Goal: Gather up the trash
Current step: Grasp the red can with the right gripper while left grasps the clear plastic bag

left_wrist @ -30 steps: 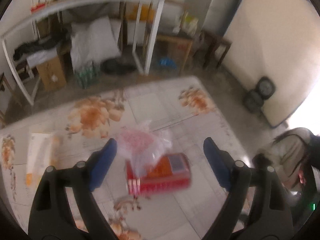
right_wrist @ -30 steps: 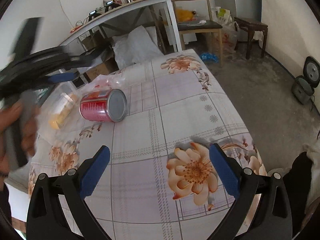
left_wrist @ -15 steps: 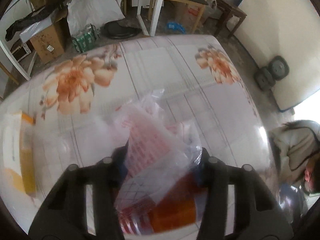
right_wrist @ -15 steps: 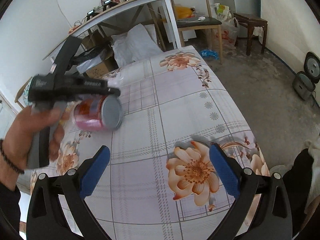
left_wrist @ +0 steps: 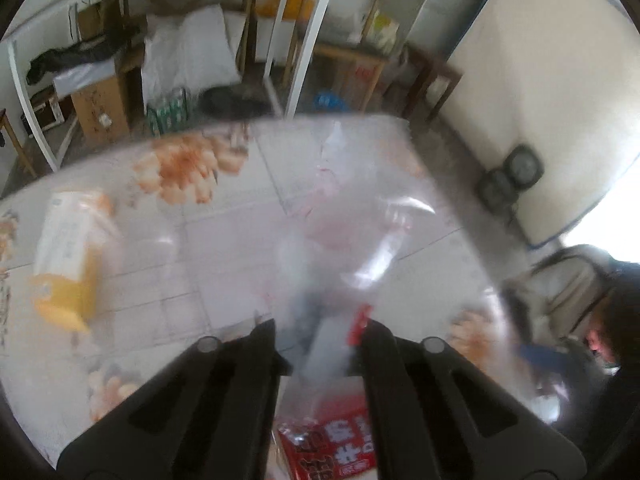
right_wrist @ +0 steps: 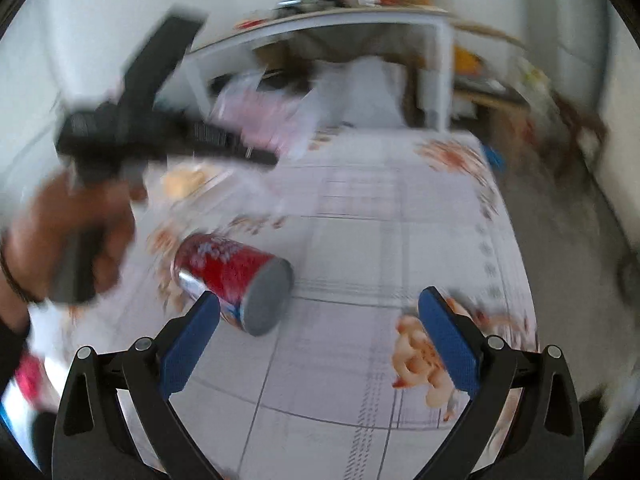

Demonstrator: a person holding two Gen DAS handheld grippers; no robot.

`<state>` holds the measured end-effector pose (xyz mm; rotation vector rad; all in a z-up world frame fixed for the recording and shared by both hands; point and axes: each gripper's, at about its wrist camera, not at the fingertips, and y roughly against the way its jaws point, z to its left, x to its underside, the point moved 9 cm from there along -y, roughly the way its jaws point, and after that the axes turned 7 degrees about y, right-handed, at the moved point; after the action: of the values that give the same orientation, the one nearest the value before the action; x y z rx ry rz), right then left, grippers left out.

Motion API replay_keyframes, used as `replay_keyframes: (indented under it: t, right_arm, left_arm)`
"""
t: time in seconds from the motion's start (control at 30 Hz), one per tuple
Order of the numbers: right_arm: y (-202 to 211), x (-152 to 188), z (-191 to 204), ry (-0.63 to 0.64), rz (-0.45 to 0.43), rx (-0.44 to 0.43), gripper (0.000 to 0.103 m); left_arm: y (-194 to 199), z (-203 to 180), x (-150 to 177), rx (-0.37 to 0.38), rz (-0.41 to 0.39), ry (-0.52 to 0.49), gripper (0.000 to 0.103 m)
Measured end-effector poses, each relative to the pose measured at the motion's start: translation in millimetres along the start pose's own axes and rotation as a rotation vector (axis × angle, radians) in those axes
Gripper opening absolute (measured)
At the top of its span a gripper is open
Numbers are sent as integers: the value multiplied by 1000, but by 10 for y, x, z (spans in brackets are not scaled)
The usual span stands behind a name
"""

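Left wrist view: our left gripper (left_wrist: 318, 332) pinches the clear plastic bag (left_wrist: 360, 220) above the desk (left_wrist: 224, 240). Right wrist view alone shows the red can (right_wrist: 234, 280) lying on its side, base toward our wide-open, empty right gripper (right_wrist: 320, 344).

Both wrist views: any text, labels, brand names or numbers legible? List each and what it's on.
Nothing can be quoted with confidence.
Red can, left wrist view, under the left claw: large white Chinese-style characters, cropped and blurred, unreadable.
Red can, right wrist view: white printing, motion-blurred, unreadable.
Yellow and white carton: faint print, too blurred.
Clear plastic bag held in the left claw: pinkish printing, unreadable.
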<state>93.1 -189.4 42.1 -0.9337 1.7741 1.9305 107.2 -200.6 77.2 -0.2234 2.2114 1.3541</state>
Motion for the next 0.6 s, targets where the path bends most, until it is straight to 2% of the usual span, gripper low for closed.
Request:
replay_keyframes:
  t: [0.17, 0.23, 0.3, 0.43, 0.5, 0.6]
  right_arm:
    - [-17, -85, 423, 204, -6, -121, 97]
    - [-24, -71, 660, 288, 14, -196, 97]
    - [-29, -34, 856, 365, 34, -228, 97]
    - [-150, 112, 1264, 510, 115, -258, 97]
    - [-258, 285, 1451, 570, 191, -279, 97]
    - [-378, 508, 1529, 598, 279, -294, 96]
  left_arm:
    - [739, -14, 231, 47, -89, 1, 0]
    - [941, 27, 341, 61, -109, 16, 0]
    - [1149, 114, 479, 81, -128, 43, 0]
    - [1427, 291, 703, 99, -152, 87, 0]
    - [1546, 392, 766, 99, -163, 110, 0]
    - [1698, 507, 840, 96, -179, 134, 0]
